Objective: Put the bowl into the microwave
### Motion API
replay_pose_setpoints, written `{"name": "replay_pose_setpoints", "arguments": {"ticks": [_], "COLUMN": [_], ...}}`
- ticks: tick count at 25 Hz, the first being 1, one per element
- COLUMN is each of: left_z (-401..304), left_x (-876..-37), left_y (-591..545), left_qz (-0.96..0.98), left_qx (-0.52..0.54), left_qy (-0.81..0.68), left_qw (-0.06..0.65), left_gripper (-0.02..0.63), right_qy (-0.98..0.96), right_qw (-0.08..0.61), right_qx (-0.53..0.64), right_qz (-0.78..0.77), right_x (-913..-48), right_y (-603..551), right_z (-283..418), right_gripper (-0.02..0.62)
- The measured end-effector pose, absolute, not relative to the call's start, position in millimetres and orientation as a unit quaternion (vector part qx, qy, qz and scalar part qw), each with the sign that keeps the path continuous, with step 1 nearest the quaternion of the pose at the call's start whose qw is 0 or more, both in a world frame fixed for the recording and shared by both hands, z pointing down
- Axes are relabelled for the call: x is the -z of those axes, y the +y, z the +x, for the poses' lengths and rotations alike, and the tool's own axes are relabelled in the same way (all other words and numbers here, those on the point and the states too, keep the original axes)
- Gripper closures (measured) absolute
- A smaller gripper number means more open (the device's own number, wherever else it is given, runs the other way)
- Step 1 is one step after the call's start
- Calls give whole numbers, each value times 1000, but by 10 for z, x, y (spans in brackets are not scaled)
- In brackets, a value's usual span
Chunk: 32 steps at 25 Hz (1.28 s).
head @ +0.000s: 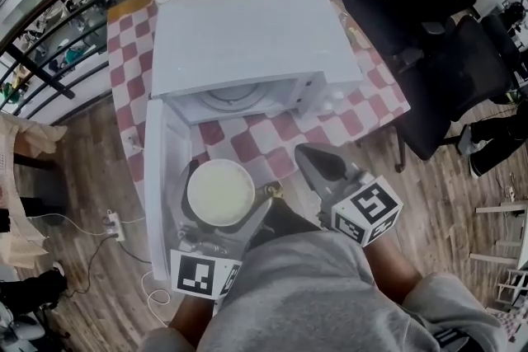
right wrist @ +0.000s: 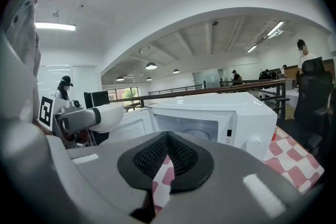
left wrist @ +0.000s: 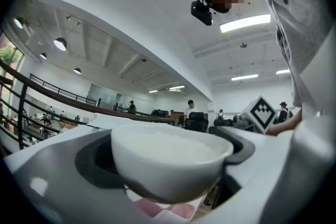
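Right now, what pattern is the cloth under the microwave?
The cloth is red-and-white checked; the head view shows it best.

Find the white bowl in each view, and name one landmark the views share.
Head view: white bowl lower left of centre, before the open microwave.
Left gripper view: bottom centre, between the jaws.
Right gripper view: left edge, mid-height.
Shared landmark: the checked tablecloth.

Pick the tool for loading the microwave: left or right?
Left. The left tool grips the bowl, held just in front of the open microwave. The right tool is shut and empty, off to the bowl's right.
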<state>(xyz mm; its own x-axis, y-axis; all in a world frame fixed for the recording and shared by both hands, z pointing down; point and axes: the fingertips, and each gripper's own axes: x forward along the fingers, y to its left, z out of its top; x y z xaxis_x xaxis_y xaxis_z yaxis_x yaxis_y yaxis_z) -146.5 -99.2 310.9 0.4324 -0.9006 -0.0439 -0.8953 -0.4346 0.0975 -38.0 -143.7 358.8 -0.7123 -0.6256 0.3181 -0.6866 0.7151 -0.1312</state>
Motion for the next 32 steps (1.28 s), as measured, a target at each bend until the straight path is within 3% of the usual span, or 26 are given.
{"name": "replay_pose_setpoints", "arguments": {"ticks": [32], "left_z": [-1267], "left_x": [-3649], "left_y": [-2158], "left_qz": [804], "left_qx": [-19], "left_qy": [-592], "left_qw": [50], "left_gripper": [69], "right_qy": [-944], "right_qw": [114], "right_qx": [-141], "right_qz": [276], "right_x": [-3892], "right_y": [-2504], "right_z": [-315], "right_gripper": [598]}}
